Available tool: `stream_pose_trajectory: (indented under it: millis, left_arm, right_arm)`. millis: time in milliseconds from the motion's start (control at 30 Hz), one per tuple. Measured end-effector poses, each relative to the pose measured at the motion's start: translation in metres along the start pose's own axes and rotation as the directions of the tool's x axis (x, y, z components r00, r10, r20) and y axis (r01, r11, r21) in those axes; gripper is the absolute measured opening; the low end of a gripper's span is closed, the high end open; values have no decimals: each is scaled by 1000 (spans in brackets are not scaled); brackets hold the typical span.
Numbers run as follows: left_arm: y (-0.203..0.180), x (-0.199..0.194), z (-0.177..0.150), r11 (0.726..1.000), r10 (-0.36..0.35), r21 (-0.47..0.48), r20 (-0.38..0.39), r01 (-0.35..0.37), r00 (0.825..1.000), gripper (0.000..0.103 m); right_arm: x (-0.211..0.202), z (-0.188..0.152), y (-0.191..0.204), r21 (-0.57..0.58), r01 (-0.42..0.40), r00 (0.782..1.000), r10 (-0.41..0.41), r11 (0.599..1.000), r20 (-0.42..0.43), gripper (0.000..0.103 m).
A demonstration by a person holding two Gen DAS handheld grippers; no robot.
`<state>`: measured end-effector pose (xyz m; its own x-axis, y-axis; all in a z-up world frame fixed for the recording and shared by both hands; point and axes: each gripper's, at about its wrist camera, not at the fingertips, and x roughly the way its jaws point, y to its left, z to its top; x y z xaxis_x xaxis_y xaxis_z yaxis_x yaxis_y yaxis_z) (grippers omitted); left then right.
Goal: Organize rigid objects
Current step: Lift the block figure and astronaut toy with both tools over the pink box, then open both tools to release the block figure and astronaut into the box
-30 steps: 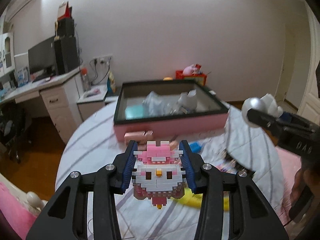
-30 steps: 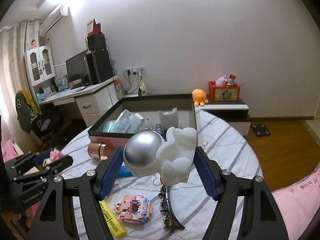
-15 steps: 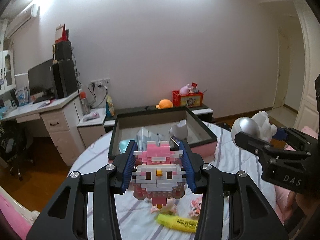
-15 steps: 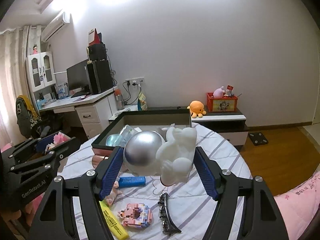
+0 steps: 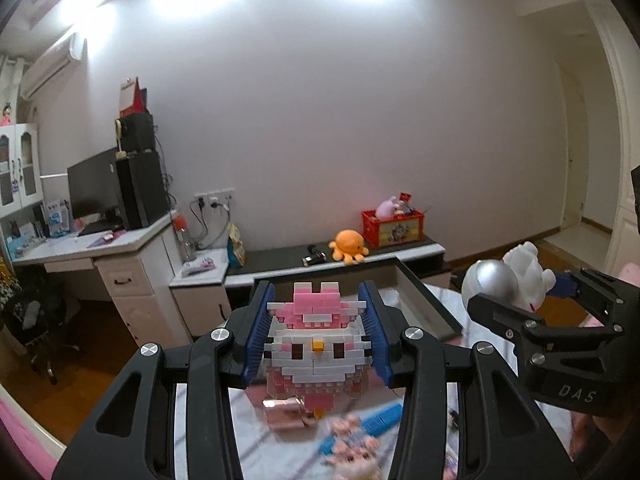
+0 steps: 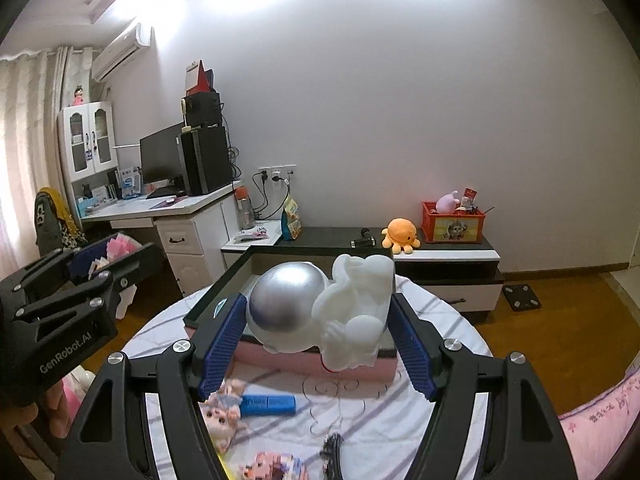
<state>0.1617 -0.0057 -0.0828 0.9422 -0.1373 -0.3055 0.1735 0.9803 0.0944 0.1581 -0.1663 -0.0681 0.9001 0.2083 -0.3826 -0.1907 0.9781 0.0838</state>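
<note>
Astronaut figure above box rim, brick figure aloft

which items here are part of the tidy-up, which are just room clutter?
In play: block figure in left gripper; astronaut figure in right gripper; box; blue stick.
Clutter: orange plush, red crate, monitor.

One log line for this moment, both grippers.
left gripper: shut on block figure | right gripper: shut on astronaut figure | tray: beyond both

Both wrist cameras face far wall, sharing box.
</note>
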Motion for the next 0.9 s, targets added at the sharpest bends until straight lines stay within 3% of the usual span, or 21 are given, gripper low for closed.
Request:
stream_pose_trajectory:
  millis: [233, 400, 600, 767, 900]
  left_arm:
    - [20, 32, 7, 995, 99, -3, 8, -99, 995, 44]
    - [36, 70, 10, 992, 129, -6, -25, -129, 991, 44]
    - [43, 140, 3, 996, 91, 10, -142, -90, 986, 44]
    - [41, 199, -16, 998, 60, 26, -278, -55, 959, 44]
    - [39, 229, -33, 997, 78, 54, -357, -62, 931, 44]
  right_arm:
    - [33, 15, 4, -26, -15, 1000, 15, 1000, -11, 73]
    - [67, 23, 6, -52, -26, 998, 24, 998, -50, 73]
    - [124, 26, 1, -75, -20, 989, 9, 997, -146, 73]
    - [175, 19, -3, -94, -16, 963, -10, 995, -269, 73]
    - [206, 8, 4, -142, -19, 939, -32, 990, -343, 73]
